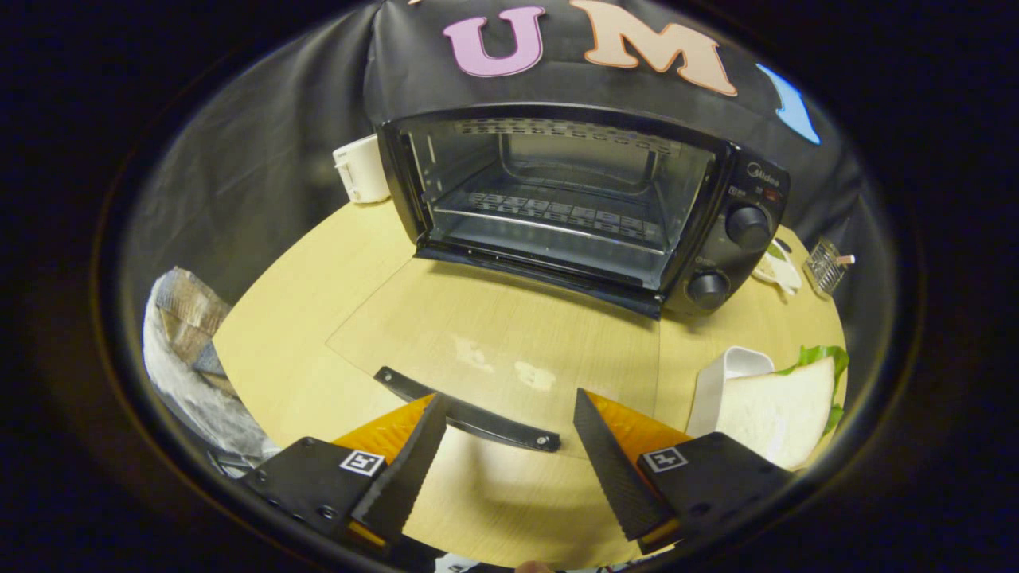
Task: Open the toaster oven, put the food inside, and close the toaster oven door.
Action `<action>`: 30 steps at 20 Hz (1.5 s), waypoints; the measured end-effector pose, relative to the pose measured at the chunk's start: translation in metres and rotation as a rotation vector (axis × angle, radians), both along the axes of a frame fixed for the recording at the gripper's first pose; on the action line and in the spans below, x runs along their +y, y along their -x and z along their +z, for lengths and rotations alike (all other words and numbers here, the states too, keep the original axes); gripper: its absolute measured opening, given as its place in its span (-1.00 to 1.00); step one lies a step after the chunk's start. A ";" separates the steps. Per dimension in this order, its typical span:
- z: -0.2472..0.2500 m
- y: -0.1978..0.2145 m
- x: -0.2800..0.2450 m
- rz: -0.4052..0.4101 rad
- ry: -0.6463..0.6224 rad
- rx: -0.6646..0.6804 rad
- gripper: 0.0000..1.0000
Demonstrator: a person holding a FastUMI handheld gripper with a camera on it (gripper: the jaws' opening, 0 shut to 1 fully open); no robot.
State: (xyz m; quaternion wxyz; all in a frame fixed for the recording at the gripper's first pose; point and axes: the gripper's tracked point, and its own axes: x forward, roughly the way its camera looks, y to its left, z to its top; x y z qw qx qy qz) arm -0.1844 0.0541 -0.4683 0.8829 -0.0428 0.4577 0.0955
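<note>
Glass door [493,350] of the toaster oven [573,199] lies folded flat, so the gripper [509,422] hangs spread and empty above its handle [470,414], free for the sandwich [776,414] nearby.

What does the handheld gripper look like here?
The gripper has two wedge-shaped jaws tapering to points, with ridged inner faces. Each sits on a blocky mount carrying a small square black-and-white marker. They stand open above the oven door handle.
</note>
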 end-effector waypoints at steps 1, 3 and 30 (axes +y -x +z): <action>-0.001 0.000 0.001 0.008 0.006 0.000 1.00; -0.002 0.000 0.001 0.019 0.011 0.002 1.00; 0.127 -0.077 -0.234 -0.373 0.073 -0.359 1.00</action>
